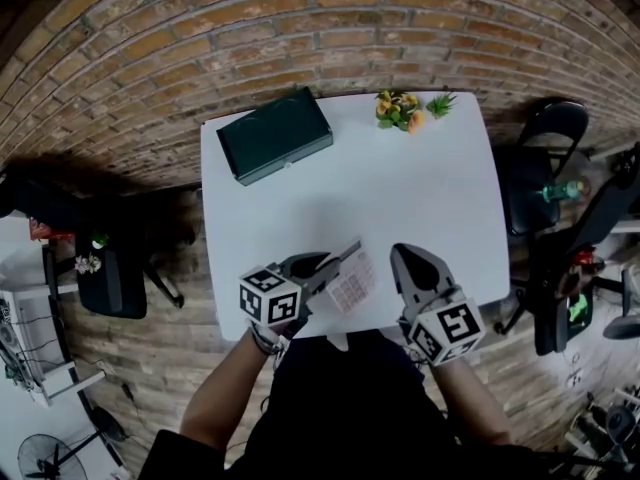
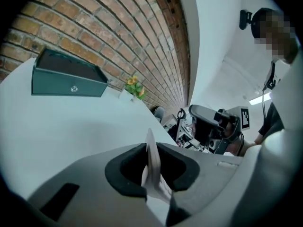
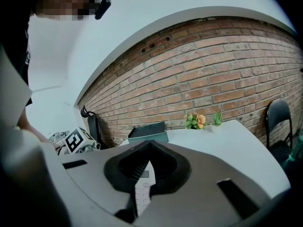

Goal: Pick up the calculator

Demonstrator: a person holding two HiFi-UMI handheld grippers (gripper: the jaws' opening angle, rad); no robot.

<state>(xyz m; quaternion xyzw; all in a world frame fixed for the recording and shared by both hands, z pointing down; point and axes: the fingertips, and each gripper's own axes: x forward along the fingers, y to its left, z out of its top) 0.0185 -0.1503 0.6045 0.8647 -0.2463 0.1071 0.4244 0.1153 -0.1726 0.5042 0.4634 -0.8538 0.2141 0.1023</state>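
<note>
The calculator [image 1: 352, 280] is a thin, pale slab with rows of keys, tilted up off the white table [image 1: 400, 188] near its front edge. My left gripper [image 1: 335, 264] is shut on its left end. In the left gripper view the calculator [image 2: 152, 162] stands edge-on, pinched between the dark pads of that gripper [image 2: 150, 146]. My right gripper [image 1: 398, 252] hovers just right of the calculator, apart from it, its jaws shut with their tips together. In the right gripper view the keys of the calculator [image 3: 141, 190] show through the hollow behind that gripper's [image 3: 149, 143] closed tips.
A dark green box [image 1: 275, 135] lies at the table's far left corner. A small pot of flowers [image 1: 400, 110] stands at the far edge against the brick wall. A black chair [image 1: 545, 158] stands beside the table's right side.
</note>
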